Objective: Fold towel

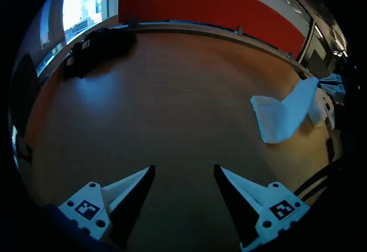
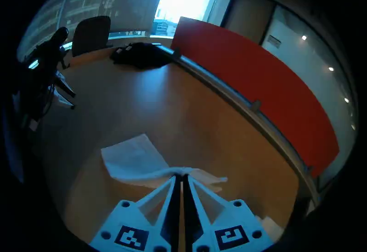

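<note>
A white towel (image 1: 282, 114) lies on the wooden table (image 1: 174, 101) at the right in the left gripper view, one corner lifted up toward the other gripper (image 1: 328, 91) at the far right edge. My left gripper (image 1: 184, 172) hovers open over bare table, well to the left of the towel. In the right gripper view the towel (image 2: 135, 160) spreads flat just ahead of the fingers, and its near edge rises into my right gripper (image 2: 180, 178), which is shut on that edge.
A black bag (image 1: 98, 48) (image 2: 140, 55) rests at the table's far side near the window. A red divider panel (image 1: 206, 9) (image 2: 257, 87) runs along the table's far edge. A dark office chair (image 2: 91, 34) and a tripod (image 2: 52, 78) stand beside the table.
</note>
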Motion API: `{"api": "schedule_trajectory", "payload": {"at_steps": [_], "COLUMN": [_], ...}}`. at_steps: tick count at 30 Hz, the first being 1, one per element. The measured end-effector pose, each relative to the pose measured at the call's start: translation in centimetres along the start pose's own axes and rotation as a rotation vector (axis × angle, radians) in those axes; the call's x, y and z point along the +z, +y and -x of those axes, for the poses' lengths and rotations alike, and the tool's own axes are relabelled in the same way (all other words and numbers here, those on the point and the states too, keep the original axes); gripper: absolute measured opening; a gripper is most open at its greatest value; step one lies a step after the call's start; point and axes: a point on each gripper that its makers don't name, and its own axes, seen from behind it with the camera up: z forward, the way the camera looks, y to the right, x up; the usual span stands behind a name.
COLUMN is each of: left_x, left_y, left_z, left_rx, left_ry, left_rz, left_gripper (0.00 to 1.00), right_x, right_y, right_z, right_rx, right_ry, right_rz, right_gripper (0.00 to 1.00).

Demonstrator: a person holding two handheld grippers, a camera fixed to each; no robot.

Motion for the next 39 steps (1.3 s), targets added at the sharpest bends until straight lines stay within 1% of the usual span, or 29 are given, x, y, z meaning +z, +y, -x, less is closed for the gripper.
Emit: {"api": "schedule_trajectory", "payload": {"at_steps": [15, 24, 29, 32, 33, 34, 36, 38, 39], "left_x": [-0.5, -1.0, -1.1, -1.1, -1.1, -1.1, -1.2, -1.2, -1.1], "left_y": [-0.4, -1.2, -1.6, -1.8, -1.8, -1.9, -1.9, -1.9, -1.9], "left_z": [-0.7, -0.9, -0.9, -0.8, -0.8, -0.8, -0.7, -0.7, -0.7], "left_rx": [-0.005, -0.024, -0.034, -0.039, -0.040, -0.040, -0.041, -0.040, -0.040], "left_ry": [0.023, 0.036, 0.039, 0.040, 0.040, 0.040, 0.041, 0.040, 0.040], "left_rz": [0.000, -0.009, -0.014, -0.017, -0.017, -0.018, -0.019, -0.019, -0.019], "left_gripper": [0.94, 0.95, 0.95, 0.95, 0.95, 0.95, 0.95, 0.94, 0.95], "right_x": [2.5, 4.3, 5.0, 5.3, 5.3, 5.4, 5.4, 5.4, 5.4], "right_y": [-4.7, -7.8, -9.5, -10.1, -10.2, -10.2, -10.3, -10.2, -10.1], "right_z": [-1.8, -2.7, -2.9, -2.9, -2.9, -2.8, -2.7, -2.6, -2.5], "right_rx": [-0.045, -0.057, -0.069, -0.078, -0.081, -0.082, -0.084, -0.080, -0.078], "right_ry": [0.010, 0.010, 0.009, 0.007, 0.007, 0.006, 0.003, 0.000, -0.002], "right_rz": [-0.093, -0.151, -0.185, -0.194, -0.195, -0.194, -0.191, -0.188, -0.186], "right_gripper": [0.07, 0.07, 0.07, 0.07, 0.10, 0.18, 0.39, 0.62, 0.68]}}
